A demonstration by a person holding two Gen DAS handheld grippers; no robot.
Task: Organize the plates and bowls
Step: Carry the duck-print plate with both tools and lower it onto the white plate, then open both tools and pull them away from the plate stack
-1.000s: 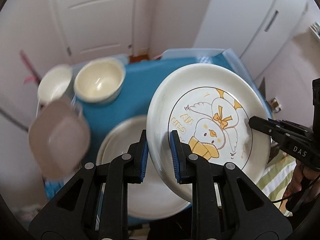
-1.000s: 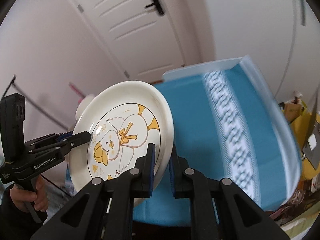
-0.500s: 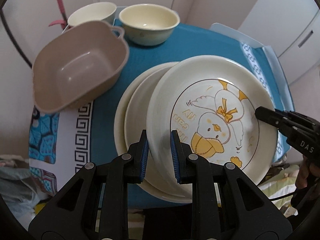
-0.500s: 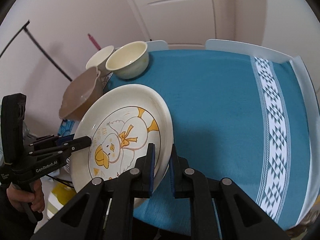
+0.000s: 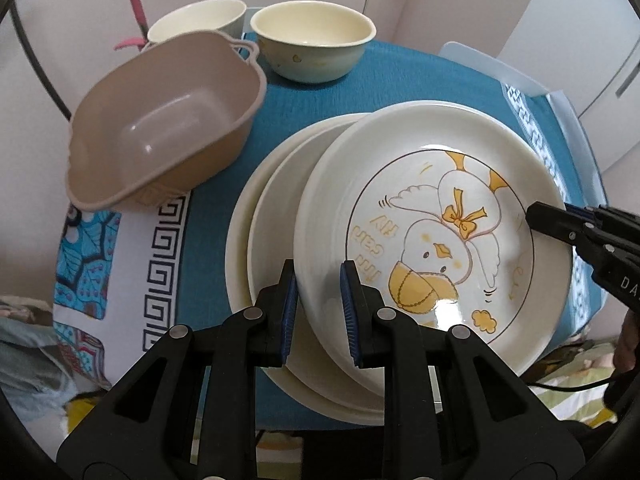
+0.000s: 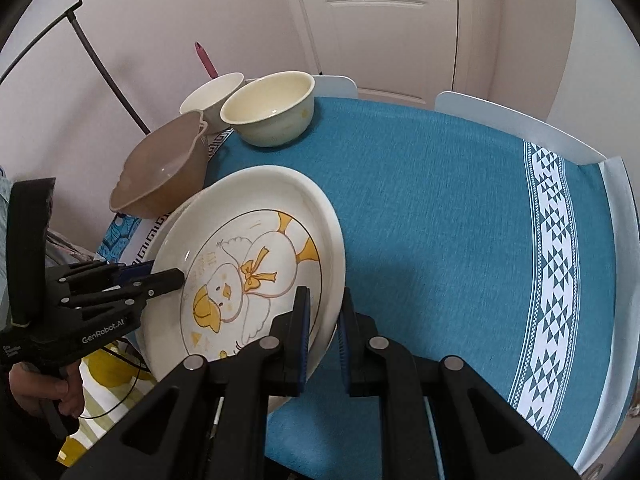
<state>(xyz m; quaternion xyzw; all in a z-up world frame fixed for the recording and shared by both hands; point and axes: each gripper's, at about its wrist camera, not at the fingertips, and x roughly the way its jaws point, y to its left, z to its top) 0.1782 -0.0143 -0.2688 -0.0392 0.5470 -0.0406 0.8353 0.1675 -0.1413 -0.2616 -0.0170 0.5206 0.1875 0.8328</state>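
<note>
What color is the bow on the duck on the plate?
Yellow-orange. The bow on the duck plate shows best in the left wrist view.

A home dining spot: a table with a teal patterned tablecloth (image 6: 440, 208), a white panelled door (image 6: 384, 20) beyond the claw, and cream crockery (image 5: 312, 40) ahead.

We see a cream plate (image 5: 420, 216) printed with a white duck in a yellow bow, bill and feet, ringed by a thin brown line. The two plates (image 5: 256, 240) under it are plain cream. The tub (image 5: 160, 120) is beige-brown. Both bowls (image 5: 314, 46) are pale cream. The cloth (image 6: 440, 200) is teal with a white triangle band. The grippers (image 5: 318, 312) are black with blue pads.
</note>
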